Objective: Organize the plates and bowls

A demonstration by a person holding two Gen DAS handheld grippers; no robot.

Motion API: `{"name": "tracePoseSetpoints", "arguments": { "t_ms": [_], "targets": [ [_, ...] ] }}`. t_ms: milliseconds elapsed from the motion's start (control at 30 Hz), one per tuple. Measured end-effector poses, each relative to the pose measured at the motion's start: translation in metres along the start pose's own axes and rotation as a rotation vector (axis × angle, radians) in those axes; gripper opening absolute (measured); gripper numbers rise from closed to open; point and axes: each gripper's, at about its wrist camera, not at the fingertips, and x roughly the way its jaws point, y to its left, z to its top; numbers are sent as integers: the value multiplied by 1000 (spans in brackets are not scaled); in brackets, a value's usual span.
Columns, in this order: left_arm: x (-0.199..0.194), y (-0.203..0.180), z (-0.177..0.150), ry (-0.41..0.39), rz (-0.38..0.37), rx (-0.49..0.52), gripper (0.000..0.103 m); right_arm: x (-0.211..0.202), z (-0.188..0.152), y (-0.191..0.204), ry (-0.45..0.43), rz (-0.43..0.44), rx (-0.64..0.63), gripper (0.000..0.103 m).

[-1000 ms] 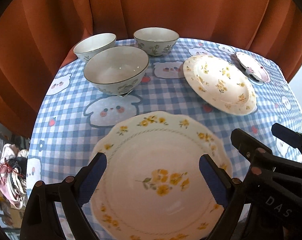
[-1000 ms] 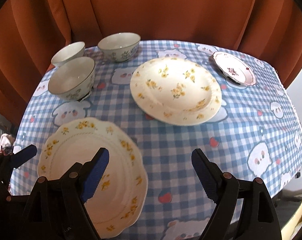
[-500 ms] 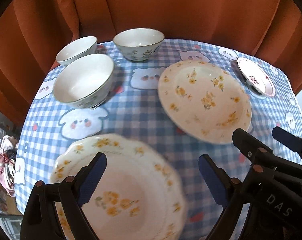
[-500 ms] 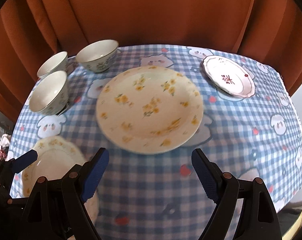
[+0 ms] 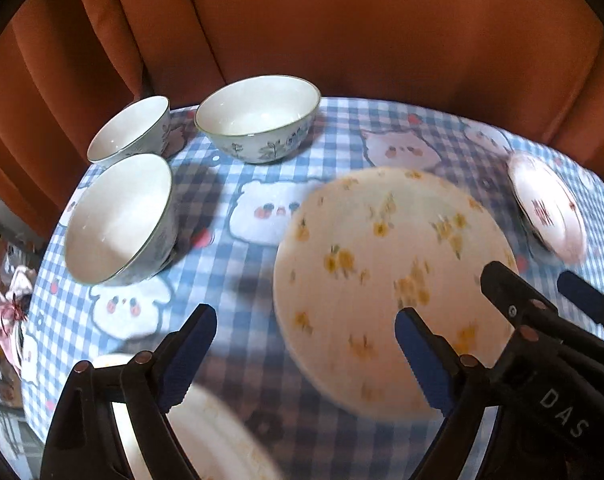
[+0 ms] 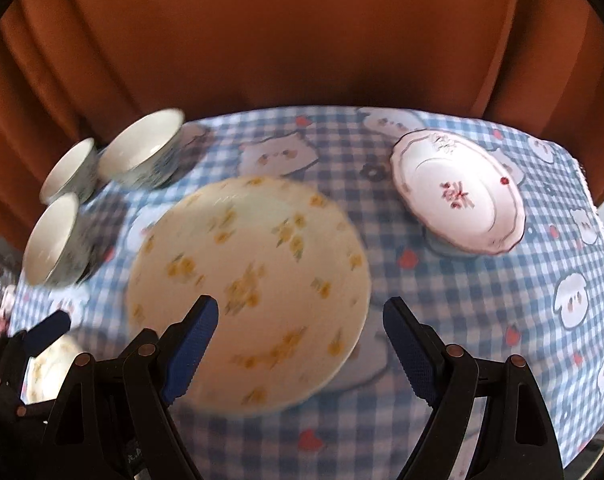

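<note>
Orange curtains [image 5: 342, 28] back a blue-checked tablecloth [image 5: 241, 184]. From the left wrist: left gripper [image 5: 306, 352] spread open and empty, three bowls [image 5: 117, 220] far left, yellow-flowered plate [image 5: 382, 264] ahead. From the right wrist: right gripper [image 6: 299, 344] gaping, empty, over that plate's near rim; pink-flowered plate [image 6: 458, 196] far right.

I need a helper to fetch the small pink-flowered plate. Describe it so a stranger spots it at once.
On the blue checked tablecloth, look to the far right corner by the orange curtain. The small plate there has a scalloped rim and a red-pink flower centre, unlike the larger yellow-flowered plate beside it.
</note>
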Motion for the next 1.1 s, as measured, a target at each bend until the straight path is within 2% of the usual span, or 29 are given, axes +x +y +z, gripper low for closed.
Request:
{"name": "tracePoseSetpoints", "arguments": {
  "t_ms": [333,367,500,567,700,1100],
  "targets": [
    [50,-8,18,59,13,-45,88,54,28,-3,55,11,-22,87],
    [55,-9,20,67,10,-49,87,59,29,-3,48,-18,-9,86],
    [70,-16,23,97,-4,-45,81,74,32,-6,61,-32,-21,86],
    [74,-17,24,95,2,-36,83,83,34,-8,79,-31,-13,86],
    [76,-18,27,89,-4,-38,83,90,37,-6,82,3,-33,75],
    [71,-25,21,123,-4,-24,82,82,34,-5,84,-6,-65,71]
  ]
}}
